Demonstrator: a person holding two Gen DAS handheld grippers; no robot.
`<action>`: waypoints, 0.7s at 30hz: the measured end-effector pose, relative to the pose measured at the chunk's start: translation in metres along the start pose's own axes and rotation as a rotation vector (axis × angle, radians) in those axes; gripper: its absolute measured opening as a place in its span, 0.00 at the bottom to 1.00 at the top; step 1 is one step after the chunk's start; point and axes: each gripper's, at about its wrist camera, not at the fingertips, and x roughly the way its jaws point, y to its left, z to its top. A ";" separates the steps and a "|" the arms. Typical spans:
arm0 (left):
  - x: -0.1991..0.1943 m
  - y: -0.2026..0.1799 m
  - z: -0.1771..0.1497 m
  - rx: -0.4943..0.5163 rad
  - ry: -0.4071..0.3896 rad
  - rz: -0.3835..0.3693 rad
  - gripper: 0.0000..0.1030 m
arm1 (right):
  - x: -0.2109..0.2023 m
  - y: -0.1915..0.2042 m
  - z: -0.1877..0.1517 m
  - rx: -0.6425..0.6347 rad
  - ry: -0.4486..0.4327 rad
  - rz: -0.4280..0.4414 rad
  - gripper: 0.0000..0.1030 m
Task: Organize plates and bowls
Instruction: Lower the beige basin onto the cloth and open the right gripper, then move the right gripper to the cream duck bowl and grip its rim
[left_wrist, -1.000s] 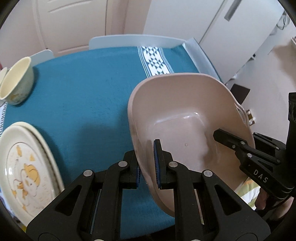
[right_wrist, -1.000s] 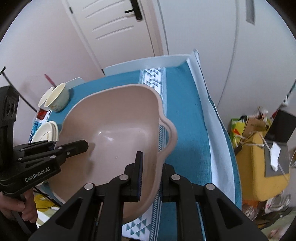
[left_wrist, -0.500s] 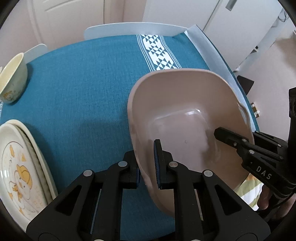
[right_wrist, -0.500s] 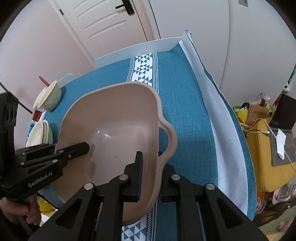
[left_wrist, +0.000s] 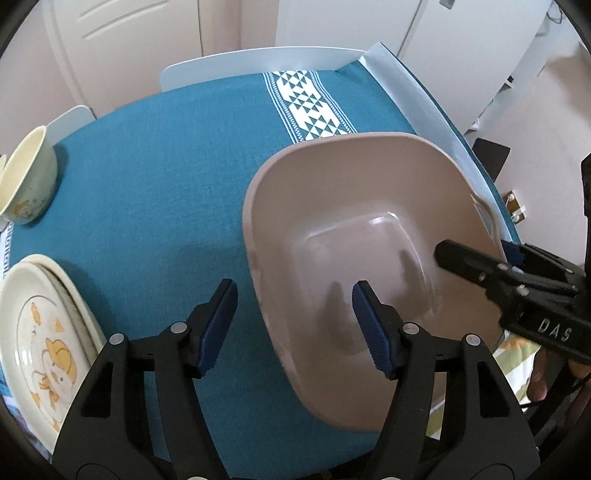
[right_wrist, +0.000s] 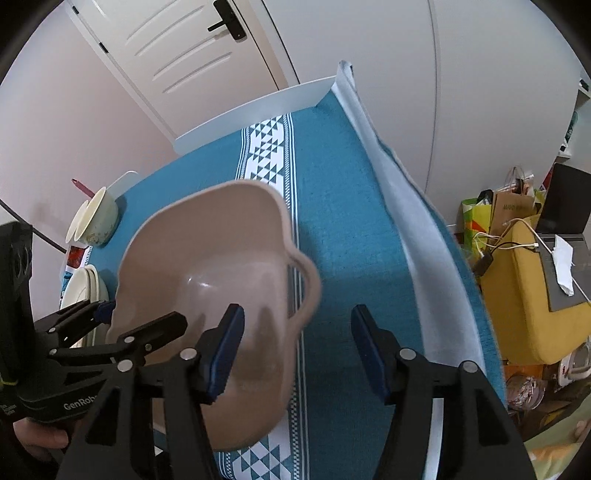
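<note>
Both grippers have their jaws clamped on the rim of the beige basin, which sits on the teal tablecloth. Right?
Not quite. Both wrist views show the left gripper and right gripper with jaws spread open, each straddling the rim of the beige basin without clamping it. The basin does sit on the teal tablecloth.

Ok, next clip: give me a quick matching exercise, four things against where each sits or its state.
Things:
1. basin
2. bowl
3. plates
4. left gripper

States:
A. stacked at the near left table edge
B. open, astride the basin rim
C. on the teal cloth, empty
D. far left, tipped on its side

Pairs: 1-C, 2-D, 3-A, 4-B
</note>
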 end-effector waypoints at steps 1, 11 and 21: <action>-0.002 0.001 0.000 -0.003 0.004 0.002 0.60 | -0.002 -0.001 0.000 0.003 0.000 0.000 0.54; -0.054 0.017 -0.003 -0.019 -0.057 0.052 0.60 | -0.050 0.002 0.014 -0.039 -0.067 -0.003 0.63; -0.181 0.084 0.005 -0.168 -0.298 0.146 0.69 | -0.102 0.097 0.070 -0.235 -0.205 0.138 0.63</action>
